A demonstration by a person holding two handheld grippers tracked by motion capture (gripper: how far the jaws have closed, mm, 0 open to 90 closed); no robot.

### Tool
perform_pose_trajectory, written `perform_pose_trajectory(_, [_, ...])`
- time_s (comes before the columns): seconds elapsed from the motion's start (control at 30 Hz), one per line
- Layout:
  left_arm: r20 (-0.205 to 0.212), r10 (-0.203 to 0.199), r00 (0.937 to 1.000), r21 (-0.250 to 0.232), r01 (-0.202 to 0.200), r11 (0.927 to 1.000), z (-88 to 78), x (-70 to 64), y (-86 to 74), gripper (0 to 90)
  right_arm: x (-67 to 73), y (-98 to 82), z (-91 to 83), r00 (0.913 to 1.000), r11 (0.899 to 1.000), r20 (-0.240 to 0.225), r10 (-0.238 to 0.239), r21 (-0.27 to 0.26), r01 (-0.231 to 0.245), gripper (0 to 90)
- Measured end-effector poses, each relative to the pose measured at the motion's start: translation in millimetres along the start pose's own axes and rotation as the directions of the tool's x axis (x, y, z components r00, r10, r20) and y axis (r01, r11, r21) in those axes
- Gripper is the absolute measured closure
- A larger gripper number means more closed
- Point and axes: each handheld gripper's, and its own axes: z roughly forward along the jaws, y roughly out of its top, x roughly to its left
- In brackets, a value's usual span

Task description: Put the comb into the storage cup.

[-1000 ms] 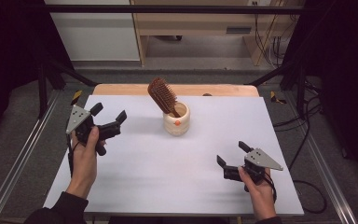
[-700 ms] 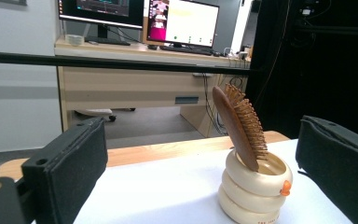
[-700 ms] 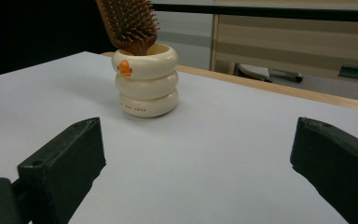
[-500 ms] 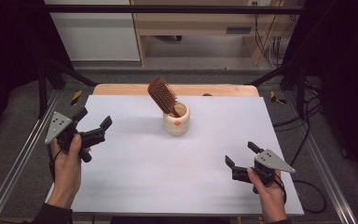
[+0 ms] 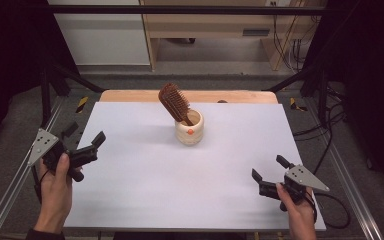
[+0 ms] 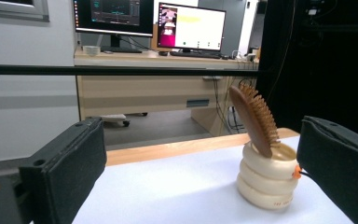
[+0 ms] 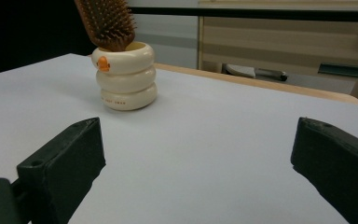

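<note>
One brown hairbrush [image 5: 175,103] leans bristles-up in a ribbed cream cup [image 5: 189,131].

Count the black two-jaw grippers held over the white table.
2: the left black two-jaw gripper at the white table's left edge, the right one near its front right corner, both open.

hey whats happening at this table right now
A person holds a hand-held gripper in each hand over a white table. A brown hairbrush stands tilted, handle down, in a cream ribbed cup toward the far side. The left hand-held gripper is at the table's left edge and the right hand-held gripper is near the front right corner. Both have their jaws open, hold nothing, and are well apart from the cup.
</note>
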Motion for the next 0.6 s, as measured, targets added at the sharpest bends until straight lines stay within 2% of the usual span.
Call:
perform_pose_trajectory(0.1, [-0.001,0.017,0.9998,0.013,-0.017,0.9998,-5.8,2.0,-6.8,1.6,-1.5,-2.5,0.6,1.0000,1.000,0.003,0.003,0.004,-0.003,2.9])
perform_pose_trajectory(0.6, [-0.029,0.002,0.9996,0.037,-0.001,0.9993,-25.0,11.8,-40.1,1.5,-3.4,-6.8,2.0,0.9999,1.000,-0.012,0.005,0.003,-0.005,2.9])
